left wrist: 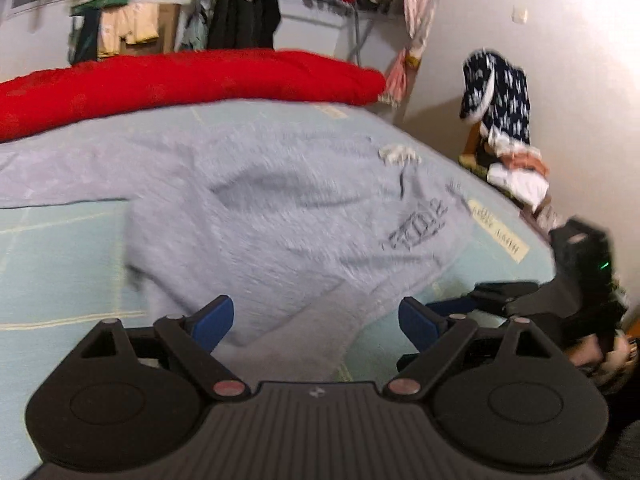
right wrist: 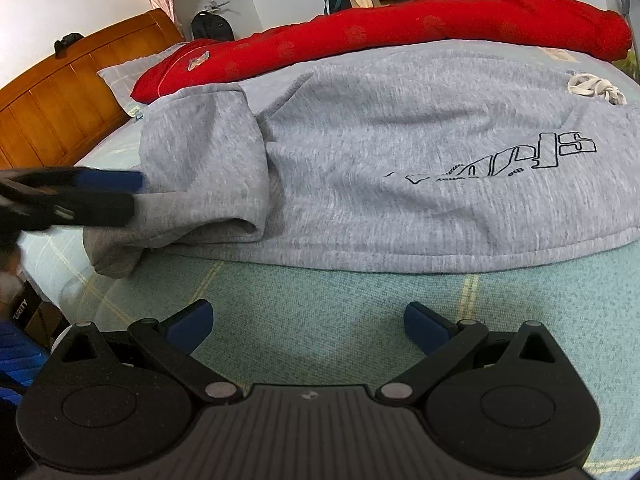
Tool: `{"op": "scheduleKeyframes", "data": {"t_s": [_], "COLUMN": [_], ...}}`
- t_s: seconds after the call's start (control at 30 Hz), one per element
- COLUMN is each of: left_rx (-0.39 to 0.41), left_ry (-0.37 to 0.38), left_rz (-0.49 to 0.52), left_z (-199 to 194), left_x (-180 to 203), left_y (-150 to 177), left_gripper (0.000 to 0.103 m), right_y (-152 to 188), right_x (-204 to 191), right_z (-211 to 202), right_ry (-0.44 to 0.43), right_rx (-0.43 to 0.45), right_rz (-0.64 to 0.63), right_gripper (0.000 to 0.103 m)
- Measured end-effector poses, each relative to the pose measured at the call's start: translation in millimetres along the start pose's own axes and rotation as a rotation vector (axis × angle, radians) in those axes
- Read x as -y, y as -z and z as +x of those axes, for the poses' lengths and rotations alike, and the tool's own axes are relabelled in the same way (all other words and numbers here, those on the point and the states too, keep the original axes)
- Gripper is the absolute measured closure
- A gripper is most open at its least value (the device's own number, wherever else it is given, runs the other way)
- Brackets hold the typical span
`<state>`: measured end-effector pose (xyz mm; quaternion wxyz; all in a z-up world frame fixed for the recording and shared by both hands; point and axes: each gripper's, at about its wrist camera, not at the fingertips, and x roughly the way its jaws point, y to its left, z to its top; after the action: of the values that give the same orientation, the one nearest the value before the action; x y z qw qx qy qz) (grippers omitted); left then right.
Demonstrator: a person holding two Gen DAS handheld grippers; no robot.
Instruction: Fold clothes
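A grey hooded sweatshirt (left wrist: 280, 208) (right wrist: 400, 140) lies spread on the bed, with black outline lettering (right wrist: 500, 164) and a white drawstring (right wrist: 592, 88). One sleeve (right wrist: 208, 160) is folded over its left part, and the cuff (right wrist: 116, 248) hangs toward the bed's edge. My left gripper (left wrist: 316, 320) is open just above that cuff; grey fabric lies under the gap and the pads do not press on it. In the right wrist view its fingers (right wrist: 104, 208) show at the far left. My right gripper (right wrist: 308, 328) is open over bare sheet, a little short of the sweatshirt's hem.
The bed has a pale green checked sheet (right wrist: 320, 300). A red quilt (left wrist: 180, 80) (right wrist: 400, 32) runs along the far side. A wooden headboard (right wrist: 60, 92) stands at the left. A pile of clothes (left wrist: 496, 100) sits against the wall beyond the bed's corner.
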<state>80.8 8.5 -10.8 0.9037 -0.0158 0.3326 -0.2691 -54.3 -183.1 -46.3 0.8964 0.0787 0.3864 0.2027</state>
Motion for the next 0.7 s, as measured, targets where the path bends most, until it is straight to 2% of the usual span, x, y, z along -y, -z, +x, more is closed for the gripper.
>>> {"op": "scheduleKeyframes", "data": {"t_s": [0.1, 0.27, 0.37, 0.47, 0.6, 0.7], "left_rx": [0.027, 0.036, 0.051, 0.056, 0.045, 0.043], "left_ry": [-0.079, -0.214, -0.231, -0.231, -0.26, -0.28], "left_rz": [-0.051, -0.195, -0.301, -0.37, -0.404, -0.426], "left_z": [-20, -33, -37, -40, -44, -47], "left_x": [-19, -62, -86, -102, -116, -124], "left_y": [0, 7, 15, 24, 32, 36], "left_gripper": [0.012, 0.012, 0.012, 0.012, 0.012, 0.012], "right_y": [-8, -35, -59, -76, -90, -99], "right_x": [1, -8, -35, -70, -122, -154], "right_z": [-6, -33, -41, -29, 4, 32], "right_ry": [-0.009, -0.013, 0.001, 0.009, 0.023, 0.003], "right_rx": [-0.02, 0.038, 0.079, 0.082, 0.064, 0.03], "right_rz": [0.006, -0.016, -0.125, -0.255, -0.431, -0.498], "right_gripper": [0.0, 0.0, 0.0, 0.0, 0.0, 0.0]}}
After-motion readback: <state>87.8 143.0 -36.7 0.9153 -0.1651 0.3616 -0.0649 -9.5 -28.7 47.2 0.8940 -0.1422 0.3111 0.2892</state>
